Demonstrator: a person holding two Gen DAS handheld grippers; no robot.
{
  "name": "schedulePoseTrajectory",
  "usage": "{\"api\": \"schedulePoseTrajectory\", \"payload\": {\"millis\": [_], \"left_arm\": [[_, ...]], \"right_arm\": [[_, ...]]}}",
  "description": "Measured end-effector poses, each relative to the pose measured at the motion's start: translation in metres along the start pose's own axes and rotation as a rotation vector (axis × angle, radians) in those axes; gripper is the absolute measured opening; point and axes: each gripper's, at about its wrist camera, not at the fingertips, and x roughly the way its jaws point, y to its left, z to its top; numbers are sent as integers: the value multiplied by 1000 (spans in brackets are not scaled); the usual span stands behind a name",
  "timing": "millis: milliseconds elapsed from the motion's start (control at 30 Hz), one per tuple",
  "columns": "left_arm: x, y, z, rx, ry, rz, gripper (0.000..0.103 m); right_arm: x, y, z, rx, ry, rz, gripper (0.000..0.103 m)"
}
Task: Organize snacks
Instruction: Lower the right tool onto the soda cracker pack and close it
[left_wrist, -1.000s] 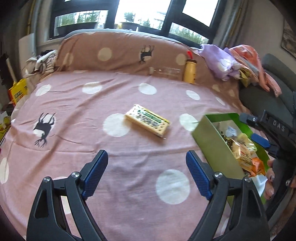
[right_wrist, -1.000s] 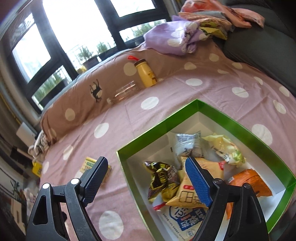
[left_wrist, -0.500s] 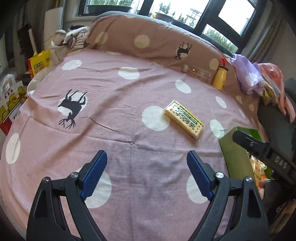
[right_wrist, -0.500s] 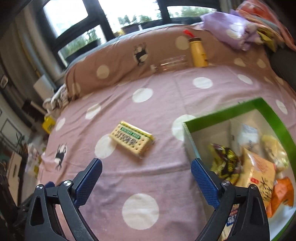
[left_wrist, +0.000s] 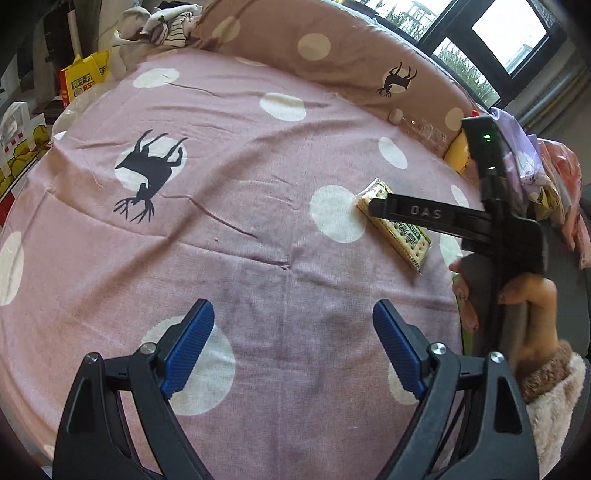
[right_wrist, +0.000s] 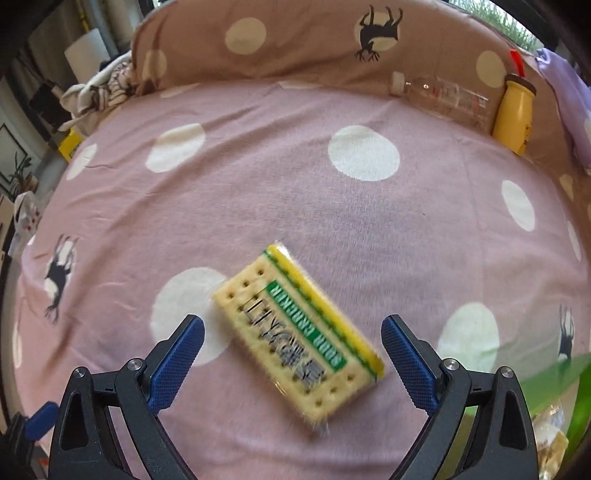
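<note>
- Claws come first, closest to us. The right gripper (right_wrist: 291, 350) is spread wide and holds nothing. The cracker pack (right_wrist: 299, 343) lies flat on the bed between its two blue pads, but the pads do not touch it.
- Left gripper (left_wrist: 293, 347) is spread wide too. It holds nothing. Only the pink spotted sheet (left_wrist: 258, 229) is under it, and the pack is well off to its right.
- Seen from the left wrist, a hand (left_wrist: 524, 295) in a fluffy sleeve holds the right tool over the cracker pack (left_wrist: 402, 229).
- A bit of the green box (right_wrist: 554, 373) peeks in at the lower right, near the pack. I think that is where the snacks go.
- Step now, I think: reaching for the last loose snack. It is not picked up yet.
- Next move, I think: come down, line the pads up with the long sides of the pack, then squeeze softly. Crackers break easily, and the wrapper looks slippery.
- Far back, a clear bottle (right_wrist: 443, 92) lies by the pillow and a yellow bottle (right_wrist: 515, 110) stands beside it.
</note>
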Motion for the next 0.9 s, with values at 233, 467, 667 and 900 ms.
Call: {"api": "schedulePoseTrajectory", "payload": {"millis": [233,467,667,900], "left_arm": [[7,-5,-1,19,27,21,88],[10,-5,-4,34,49,27,88],[4,-5,-8,46,53,16,88],[10,-20,-13,94,78,-22,88]], "right_arm": [[2,3,-18,18,3,28,66],[-15,5,-51,137,67,174,61],[-27,-5,-84,291,147,316,61],[-43,-8,-101,372,108,394,66]]}}
